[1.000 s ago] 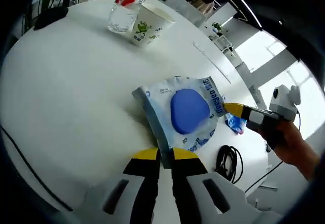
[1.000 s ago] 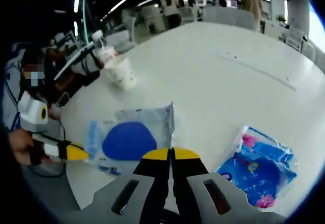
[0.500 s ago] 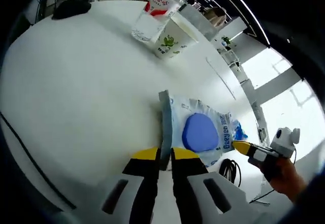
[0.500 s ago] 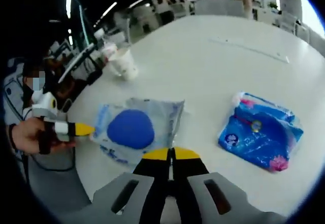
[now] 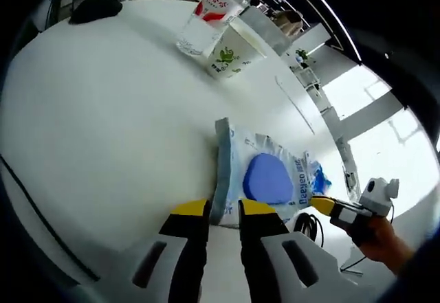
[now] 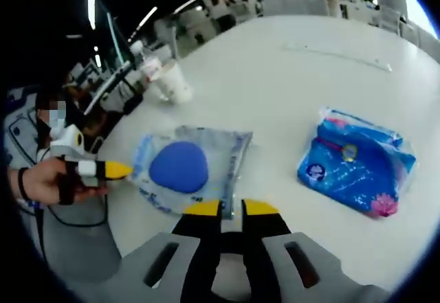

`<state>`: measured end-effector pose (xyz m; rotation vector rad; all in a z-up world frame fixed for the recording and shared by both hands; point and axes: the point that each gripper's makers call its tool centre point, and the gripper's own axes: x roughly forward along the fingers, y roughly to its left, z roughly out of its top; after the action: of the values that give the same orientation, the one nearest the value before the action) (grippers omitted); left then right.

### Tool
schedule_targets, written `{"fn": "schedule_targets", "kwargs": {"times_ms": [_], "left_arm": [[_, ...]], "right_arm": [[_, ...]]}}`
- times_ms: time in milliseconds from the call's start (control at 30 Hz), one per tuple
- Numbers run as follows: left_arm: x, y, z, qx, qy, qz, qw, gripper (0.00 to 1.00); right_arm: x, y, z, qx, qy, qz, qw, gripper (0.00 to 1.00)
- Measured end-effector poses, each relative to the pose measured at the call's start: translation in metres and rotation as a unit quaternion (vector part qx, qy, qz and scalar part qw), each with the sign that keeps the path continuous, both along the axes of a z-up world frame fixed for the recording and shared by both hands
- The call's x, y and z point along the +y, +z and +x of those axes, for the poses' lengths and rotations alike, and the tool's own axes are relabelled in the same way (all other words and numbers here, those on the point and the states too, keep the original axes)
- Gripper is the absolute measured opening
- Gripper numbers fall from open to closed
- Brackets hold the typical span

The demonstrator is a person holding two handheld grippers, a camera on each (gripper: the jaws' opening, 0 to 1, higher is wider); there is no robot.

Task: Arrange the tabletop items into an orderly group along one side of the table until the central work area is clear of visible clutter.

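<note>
A pale blue wet-wipes pack (image 5: 261, 176) with a round blue lid lies flat on the white table (image 5: 103, 110). My left gripper (image 5: 223, 210) stands open, its jaws slightly apart, with the pack's near edge lying between them. In the right gripper view the same pack (image 6: 182, 169) lies just ahead of my right gripper (image 6: 232, 209), which is open with a narrow gap and nothing in it. The left gripper (image 6: 113, 170) touches the pack's far left end there, held by a hand. The right gripper (image 5: 330, 205) sits at the pack's other end.
A clear water bottle (image 5: 203, 25) with a red label and a paper cup (image 5: 230, 52) stand together at the table's far side. A bright blue tissue pack (image 6: 357, 169) lies right of the wipes. A black cable (image 5: 309, 224) coils near the table edge.
Both grippers' jaws have parted a little from shut. The wipes pack stays flat on the table, and both views have shifted slightly.
</note>
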<state>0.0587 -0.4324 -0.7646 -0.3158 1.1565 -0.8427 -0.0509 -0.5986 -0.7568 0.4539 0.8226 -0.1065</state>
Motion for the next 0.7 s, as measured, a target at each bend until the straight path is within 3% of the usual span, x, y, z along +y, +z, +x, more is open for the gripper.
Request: {"fn": "schedule_targets", "kwargs": {"times_ms": [67,167,300,400,700], "left_arm": [[0.001,0.001,-0.003,-0.001,-0.005,0.002,1.0,0.15],[0.003,0.002,-0.006,-0.001,-0.01,0.006,0.9999,0.16],[0.003,0.003,-0.007,-0.004,-0.021,0.006,0.9998,0.17],[0.003,0.002,-0.006,-0.005,-0.023,0.006,0.9997,0.17],[0.004,-0.002,-0.013,-0.009,-0.035,0.012,0.9993,0.13]], "right_arm": [[0.001,0.0,0.0,0.0,0.0,0.0,1.0,0.1],[0.001,0.0,0.003,-0.01,-0.032,0.031,0.999,0.13],[-0.001,-0.002,0.0,-0.002,-0.028,0.023,0.9993,0.14],[-0.002,-0.001,0.004,-0.021,-0.066,0.064,0.9956,0.16],[0.009,-0.005,0.012,-0.009,-0.045,0.05,0.9977,0.13]]}}
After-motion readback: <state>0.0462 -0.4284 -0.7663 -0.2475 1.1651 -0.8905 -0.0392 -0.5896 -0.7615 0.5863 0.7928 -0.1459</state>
